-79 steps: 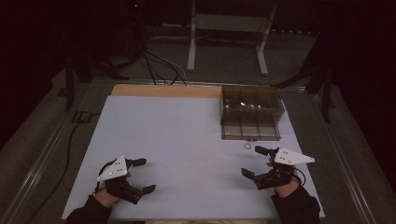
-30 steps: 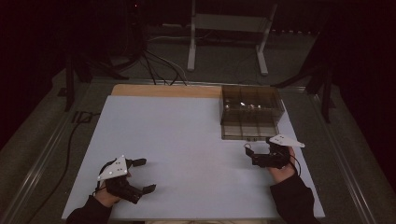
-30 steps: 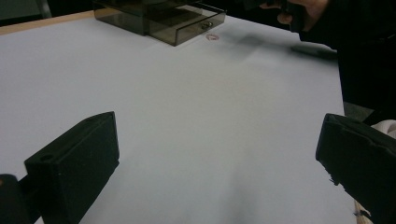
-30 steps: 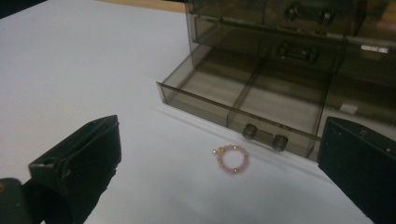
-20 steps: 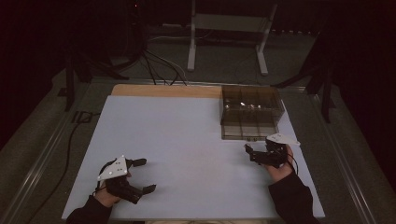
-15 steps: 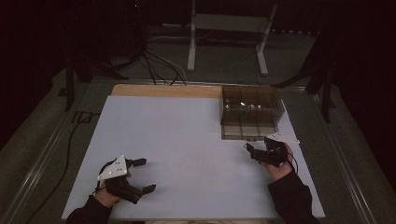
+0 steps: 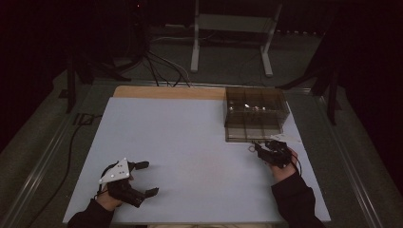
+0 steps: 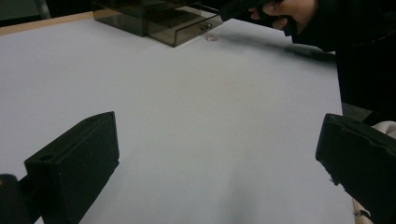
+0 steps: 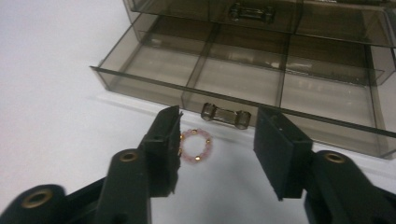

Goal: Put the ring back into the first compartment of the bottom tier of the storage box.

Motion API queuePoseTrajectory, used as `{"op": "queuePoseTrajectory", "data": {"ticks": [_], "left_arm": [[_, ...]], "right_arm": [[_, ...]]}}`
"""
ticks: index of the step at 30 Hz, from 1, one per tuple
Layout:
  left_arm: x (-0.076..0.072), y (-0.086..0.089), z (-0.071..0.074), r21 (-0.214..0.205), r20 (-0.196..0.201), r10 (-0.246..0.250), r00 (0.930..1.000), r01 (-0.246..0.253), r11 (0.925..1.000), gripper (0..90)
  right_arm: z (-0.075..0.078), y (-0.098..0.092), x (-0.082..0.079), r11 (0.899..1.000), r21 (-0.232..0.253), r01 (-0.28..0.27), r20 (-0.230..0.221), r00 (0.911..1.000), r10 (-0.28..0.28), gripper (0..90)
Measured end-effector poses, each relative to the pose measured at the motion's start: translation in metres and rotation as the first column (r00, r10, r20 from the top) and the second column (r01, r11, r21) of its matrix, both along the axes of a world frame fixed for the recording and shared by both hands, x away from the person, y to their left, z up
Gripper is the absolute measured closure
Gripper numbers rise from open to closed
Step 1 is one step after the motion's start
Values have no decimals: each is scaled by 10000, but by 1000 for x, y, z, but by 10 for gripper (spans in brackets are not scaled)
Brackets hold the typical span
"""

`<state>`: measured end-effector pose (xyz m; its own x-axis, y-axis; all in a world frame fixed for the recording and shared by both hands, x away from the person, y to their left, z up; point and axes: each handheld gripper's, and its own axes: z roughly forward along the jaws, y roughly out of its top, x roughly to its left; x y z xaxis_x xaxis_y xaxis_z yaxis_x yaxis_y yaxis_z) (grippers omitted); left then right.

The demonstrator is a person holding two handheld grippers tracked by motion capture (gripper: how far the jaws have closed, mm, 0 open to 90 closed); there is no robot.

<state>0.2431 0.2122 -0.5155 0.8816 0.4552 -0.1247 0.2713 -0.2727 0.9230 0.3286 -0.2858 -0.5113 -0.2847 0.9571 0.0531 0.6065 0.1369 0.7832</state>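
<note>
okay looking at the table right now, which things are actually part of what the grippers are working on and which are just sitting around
In the job:
- beaded ring, lying on the table between the right gripper's jaws, which have just been closing
- pulled-out drawer of the smoky organizer box

Just around:
- left gripper, open, holding nothing
- metal stand behind the table
- floor cables

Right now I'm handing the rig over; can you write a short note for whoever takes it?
Right gripper: jaws have just been closing, not yet pressing on the pink bead ring lying between them, close to the left jaw.
Left gripper: open, idle at the near left of the table.
Drawer of the smoky box is pulled out, its visible compartments look empty.
Left: grip the ring, likely drop it in the drawer.
</note>
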Motion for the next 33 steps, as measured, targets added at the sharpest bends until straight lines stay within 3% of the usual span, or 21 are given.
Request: {"op": "queuePoseTrajectory", "data": {"ticks": [18,33], "left_arm": [[0,0,0,-5,-13,-13,10000,13,10000,7],[0,0,0,-24,-17,-22,10000,22,10000,7]], "right_arm": [[-15,10,13,9999,-137,-23,-820,9966,12,672],[-24,14,19,9987,-496,87,-1142,9934,-143,744]]}}
